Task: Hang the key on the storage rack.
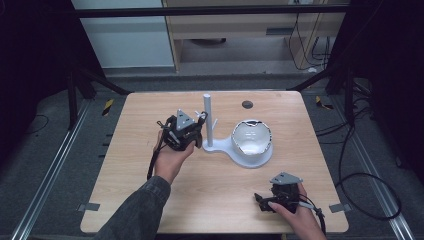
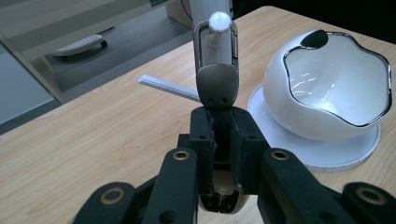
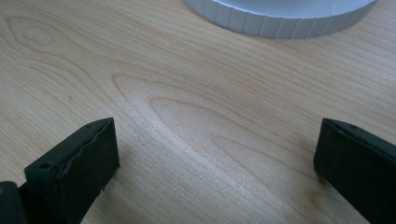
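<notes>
Left gripper [image 2: 219, 135] clamped on metal buckle-like piece [image 2: 216, 70], its loop over a white peg [image 2: 219, 22] of the stand [image 1: 207, 122]; right gripper [image 3: 215, 158] wide apart, low over table [image 3: 196, 93].

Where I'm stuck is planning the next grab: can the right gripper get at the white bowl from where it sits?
Probably yes. The right gripper is open and holds nothing, and bare table lies between it and the white bowl. The left gripper works at the stand's peg, off to the side.
</notes>
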